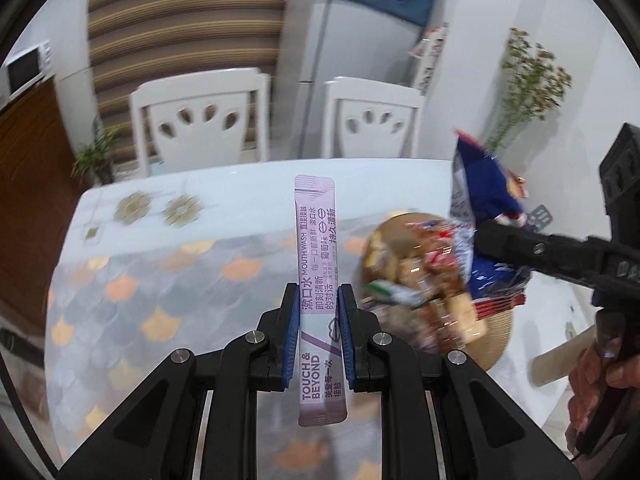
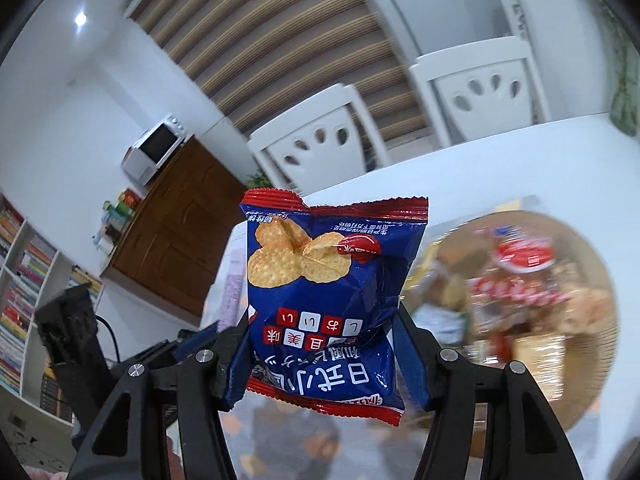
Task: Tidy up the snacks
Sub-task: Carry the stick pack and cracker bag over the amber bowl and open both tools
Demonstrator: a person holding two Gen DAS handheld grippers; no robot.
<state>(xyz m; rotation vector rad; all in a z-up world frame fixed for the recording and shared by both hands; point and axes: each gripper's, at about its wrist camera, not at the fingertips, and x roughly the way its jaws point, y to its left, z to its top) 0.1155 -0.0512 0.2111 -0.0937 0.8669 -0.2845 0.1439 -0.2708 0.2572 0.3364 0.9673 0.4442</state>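
My left gripper [image 1: 319, 300] is shut on a long pink mouthwash sachet [image 1: 317, 280], held upright above the table. My right gripper [image 2: 324, 328] is shut on a blue and red cracker packet [image 2: 328, 280]; in the left wrist view this packet [image 1: 478, 188] hangs above a round woven basket [image 1: 498, 332] full of blurred snack packets [image 1: 424, 276]. The basket also shows in the right wrist view [image 2: 600, 264], to the right of the packet.
The table [image 1: 160, 264] has a scale-patterned cloth with orange patches. Two white chairs [image 1: 200, 116] stand at its far edge, a fridge [image 1: 352, 60] behind. Dried flowers [image 1: 528, 80] stand at the right. A cabinet with a microwave [image 2: 154, 152] and bookshelves [image 2: 24, 280] are on the left.
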